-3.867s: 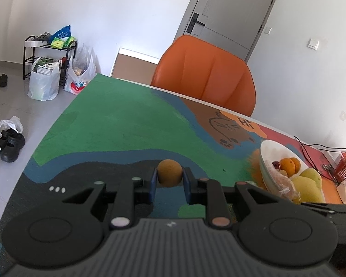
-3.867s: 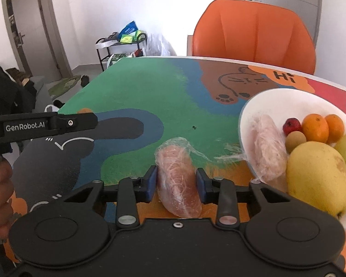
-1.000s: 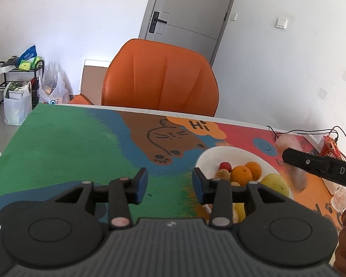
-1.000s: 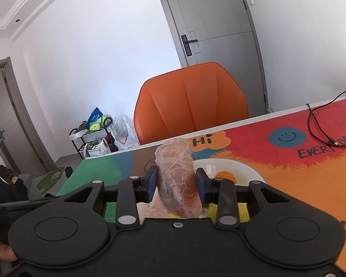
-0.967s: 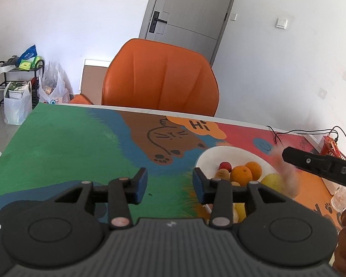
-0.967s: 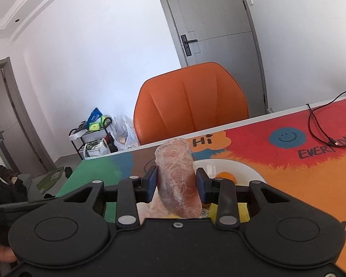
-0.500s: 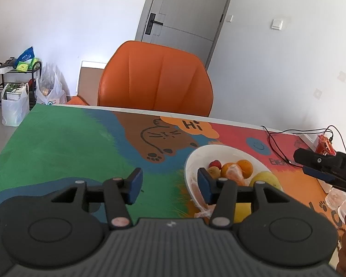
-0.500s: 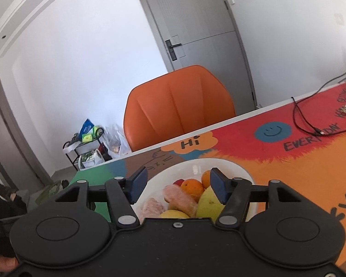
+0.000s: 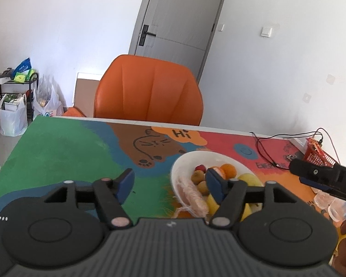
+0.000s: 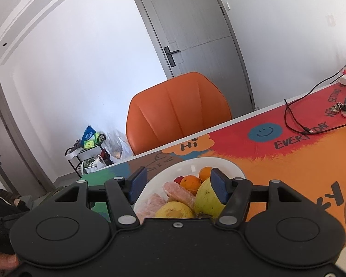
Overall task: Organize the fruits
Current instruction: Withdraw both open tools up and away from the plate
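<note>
Both tongs, left (image 9: 170, 182) and right (image 10: 178, 182), spread, empty above white round bowl (image 10: 233, 167); fruits apparently all inside; withdraw upward without nudging.

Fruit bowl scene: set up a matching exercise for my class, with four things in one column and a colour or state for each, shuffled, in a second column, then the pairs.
Things:
1. chair
2. bowl
3. door
4. right tool

Colour or state:
A. grey, shut
B. open, holding nothing
C. orange, behind the table
D. white, holding fruit

Pairs: 1-C, 2-D, 3-A, 4-B
</note>
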Available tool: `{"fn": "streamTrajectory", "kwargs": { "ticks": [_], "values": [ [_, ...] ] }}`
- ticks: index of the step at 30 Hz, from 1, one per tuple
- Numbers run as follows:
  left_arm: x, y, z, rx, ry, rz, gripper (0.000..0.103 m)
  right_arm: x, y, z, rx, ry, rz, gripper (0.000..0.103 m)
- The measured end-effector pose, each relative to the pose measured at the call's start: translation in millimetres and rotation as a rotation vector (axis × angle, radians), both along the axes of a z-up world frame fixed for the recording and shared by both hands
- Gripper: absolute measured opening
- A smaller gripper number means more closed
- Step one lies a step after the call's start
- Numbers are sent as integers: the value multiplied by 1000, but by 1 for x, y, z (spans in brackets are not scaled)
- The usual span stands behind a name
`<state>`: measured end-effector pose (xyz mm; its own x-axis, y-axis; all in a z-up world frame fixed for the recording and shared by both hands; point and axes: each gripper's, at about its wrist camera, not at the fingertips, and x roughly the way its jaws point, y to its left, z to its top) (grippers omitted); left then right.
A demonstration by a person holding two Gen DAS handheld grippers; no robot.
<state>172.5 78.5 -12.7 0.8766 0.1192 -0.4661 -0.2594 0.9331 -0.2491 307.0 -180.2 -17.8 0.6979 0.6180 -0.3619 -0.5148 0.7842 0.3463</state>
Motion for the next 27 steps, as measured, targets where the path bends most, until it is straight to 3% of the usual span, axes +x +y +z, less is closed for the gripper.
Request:
{"fn": "streamTrajectory", "kwargs": {
  "ticks": [7, 14, 17, 22, 27],
  "values": [
    [-9, -12, 7, 10, -12, -26, 85, -22, -8, 6, -9, -19, 2, 70],
    [-17, -26, 20, 4, -25, -61, 91, -41, -24, 15, -2, -51, 1, 85],
    [-23, -35, 26, 15, -27, -81, 95, -49, -30, 20, -1, -62, 2, 87],
    [-33, -50, 35, 55, -15, -99, 99, -63, -44, 30, 30, -75, 1, 100],
    [-45, -59, 44, 66, -18, -117, 100, -77, -57, 40, 45, -85, 5, 103]
  ]
}}
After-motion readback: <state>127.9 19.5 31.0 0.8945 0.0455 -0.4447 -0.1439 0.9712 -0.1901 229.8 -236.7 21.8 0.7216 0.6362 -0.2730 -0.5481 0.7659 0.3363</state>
